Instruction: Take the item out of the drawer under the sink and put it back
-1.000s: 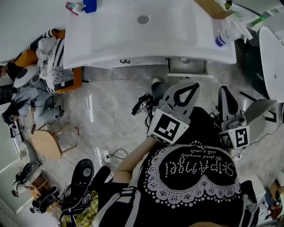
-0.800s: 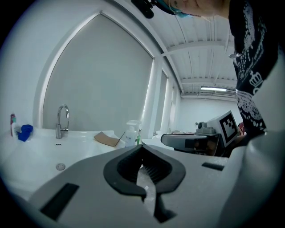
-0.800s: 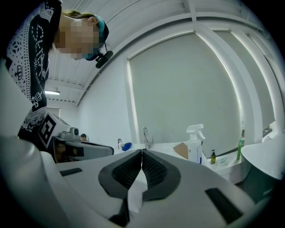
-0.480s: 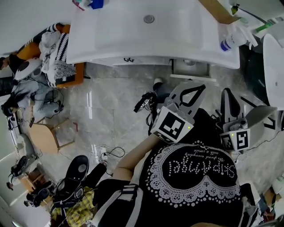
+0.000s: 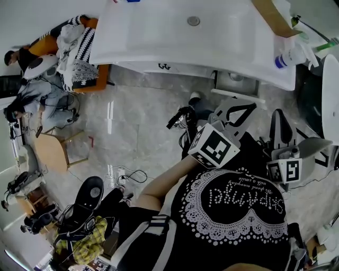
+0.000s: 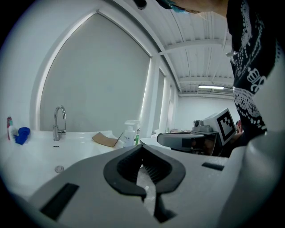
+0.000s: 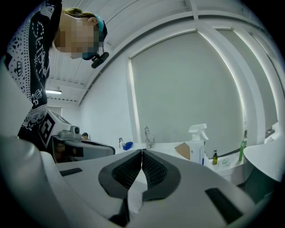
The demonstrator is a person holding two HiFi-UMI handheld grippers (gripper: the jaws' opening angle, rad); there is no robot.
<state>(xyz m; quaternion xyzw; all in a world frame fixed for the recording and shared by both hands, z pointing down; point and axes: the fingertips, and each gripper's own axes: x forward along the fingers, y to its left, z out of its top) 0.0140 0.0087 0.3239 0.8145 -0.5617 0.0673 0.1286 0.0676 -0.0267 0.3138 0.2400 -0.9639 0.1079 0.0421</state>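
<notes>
- Drawer (image 5: 238, 94) under the sink (image 5: 159, 37) stands partly pulled out, below the counter's front edge and towards its right end in the head view.
- Inside the drawer a pale, rounded grey shape shows. What it is cannot be made out, and neither claw has it.
- Left gripper (image 6: 142, 148) has its ribbed black pads meeting at the tips, closed on nothing. Only pale floor shows through the hollow behind the tips.
- Right gripper (image 7: 141, 152) is likewise closed tip to tip and empty.
- Both grippers are held in front of the person's black printed shirt (image 5: 238, 206) and point towards the sink. The left one reaches nearer to the drawer and is not touching it. The right one is off to the drawer's right.
- Each gripper's camera sees the other gripper with its marker cube alongside.
- On the counter, a faucet (image 6: 58, 122) stands at the back of the basin. A piece of brown cardboard (image 5: 270, 16) lies at the right end, with a white spray bottle (image 5: 291, 55) just beside it.
- A small blue object (image 6: 21, 135) sits at the counter's far left.
- On the marbled floor (image 5: 132, 122) to the left are a heap of clothes (image 5: 74, 53), a wooden stool (image 5: 53, 153) and loose cables.
</notes>
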